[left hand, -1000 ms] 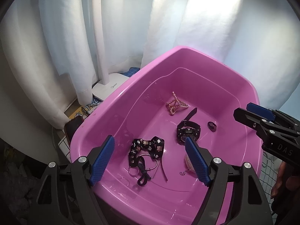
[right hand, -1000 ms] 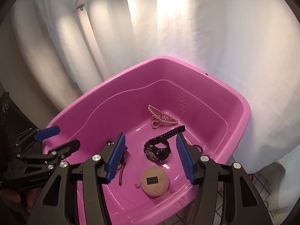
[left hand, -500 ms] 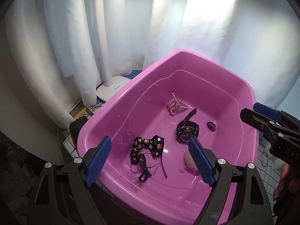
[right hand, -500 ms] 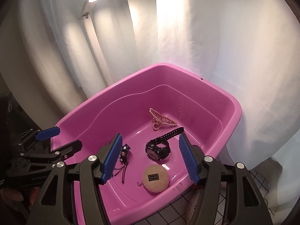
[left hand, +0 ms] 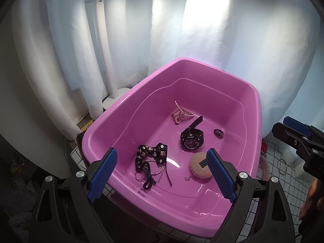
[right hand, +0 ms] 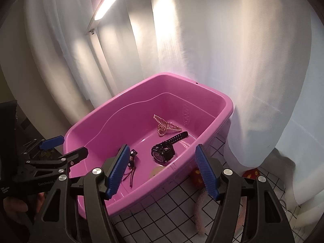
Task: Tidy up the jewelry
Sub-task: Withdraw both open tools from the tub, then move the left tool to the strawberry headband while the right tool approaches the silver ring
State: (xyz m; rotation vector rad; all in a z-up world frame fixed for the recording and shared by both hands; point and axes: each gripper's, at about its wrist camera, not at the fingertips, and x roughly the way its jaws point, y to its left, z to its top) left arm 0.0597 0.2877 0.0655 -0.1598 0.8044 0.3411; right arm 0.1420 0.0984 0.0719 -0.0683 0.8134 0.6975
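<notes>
Left gripper (left hand: 162, 174) and right gripper (right hand: 163, 170): jaws spread, just been opening, nothing between them; both hover at the near rim of the pink tub (left hand: 257, 109). Inside lie one watch (left hand: 191, 138), rigid, best gripped across its case; one pearl clip (left hand: 181, 114), likely fragile; one soft bow (left hand: 152, 151); one puff (left hand: 199, 168).

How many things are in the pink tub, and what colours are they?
Inside the pink tub:
Black: 3, the watch, the bow strap, the small dark piece
Pink or peach: 2, the bead string, the fluffy puff
Total: 5
</notes>
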